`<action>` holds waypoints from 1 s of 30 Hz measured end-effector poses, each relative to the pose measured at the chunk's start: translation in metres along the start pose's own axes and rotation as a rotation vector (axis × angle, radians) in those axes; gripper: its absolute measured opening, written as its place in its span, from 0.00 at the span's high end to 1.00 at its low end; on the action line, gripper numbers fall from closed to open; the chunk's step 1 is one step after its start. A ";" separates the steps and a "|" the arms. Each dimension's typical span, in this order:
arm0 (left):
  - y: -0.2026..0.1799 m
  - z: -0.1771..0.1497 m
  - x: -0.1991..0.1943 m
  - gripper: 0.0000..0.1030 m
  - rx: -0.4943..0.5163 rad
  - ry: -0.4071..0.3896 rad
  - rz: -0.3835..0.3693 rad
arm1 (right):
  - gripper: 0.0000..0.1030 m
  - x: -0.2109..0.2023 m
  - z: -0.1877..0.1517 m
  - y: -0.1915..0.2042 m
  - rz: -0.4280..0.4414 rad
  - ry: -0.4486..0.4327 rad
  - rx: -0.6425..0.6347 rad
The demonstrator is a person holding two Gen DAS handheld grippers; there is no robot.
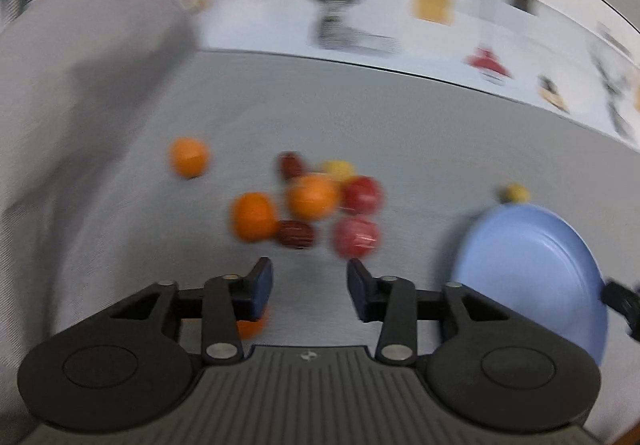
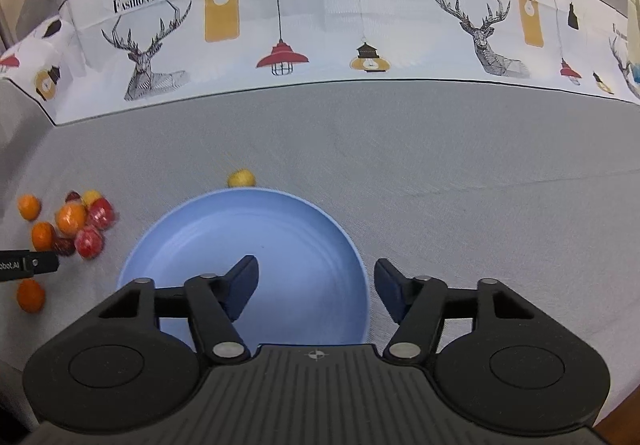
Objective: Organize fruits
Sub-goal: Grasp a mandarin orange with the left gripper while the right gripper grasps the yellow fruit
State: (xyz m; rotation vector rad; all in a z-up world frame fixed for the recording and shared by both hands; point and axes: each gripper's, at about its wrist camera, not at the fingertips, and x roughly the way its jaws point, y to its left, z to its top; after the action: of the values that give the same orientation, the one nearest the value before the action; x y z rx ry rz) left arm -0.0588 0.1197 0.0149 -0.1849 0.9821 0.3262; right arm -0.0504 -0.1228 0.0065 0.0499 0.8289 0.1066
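Left wrist view, blurred: fruits (image 1: 308, 201) cluster on the grey counter (image 1: 400, 133) just ahead of the left tool (image 1: 310, 285), jaws apart, nothing between. Only the right wrist view shows the whole blue plate (image 2: 192, 241) under the right tool (image 2: 316, 285), jaws apart and empty, with open cloth rightward.

A grey woven tablecloth (image 2: 440, 173) fills the middle of both views, faintly creased toward the right. Across the top of the frame runs its white printed border (image 2: 320, 25), edged with a thin dark line, showing geometric stag heads (image 2: 148, 53), hanging lamps in yellow, red and black, and the words "FASHION HOME". At the upper left the cloth folds over a corner. Above the border lies plain grey. At the lower right corner of the right wrist view a sliver of brown shows. Light is soft and even.
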 end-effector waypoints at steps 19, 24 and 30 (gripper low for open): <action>0.044 -0.001 0.019 0.34 -0.139 0.152 0.056 | 0.35 0.030 0.056 0.031 0.093 -0.053 0.058; 0.042 -0.004 0.025 0.34 -0.135 0.181 0.055 | 0.32 0.078 0.068 0.031 0.065 0.019 0.042; 0.034 -0.004 0.031 0.53 -0.107 0.188 0.073 | 0.28 0.128 0.071 0.029 -0.012 0.078 -0.009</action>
State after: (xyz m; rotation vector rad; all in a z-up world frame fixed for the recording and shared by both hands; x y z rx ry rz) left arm -0.0577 0.1566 -0.0137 -0.2816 1.1598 0.4348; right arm 0.0863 -0.0794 -0.0368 0.0323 0.9068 0.1013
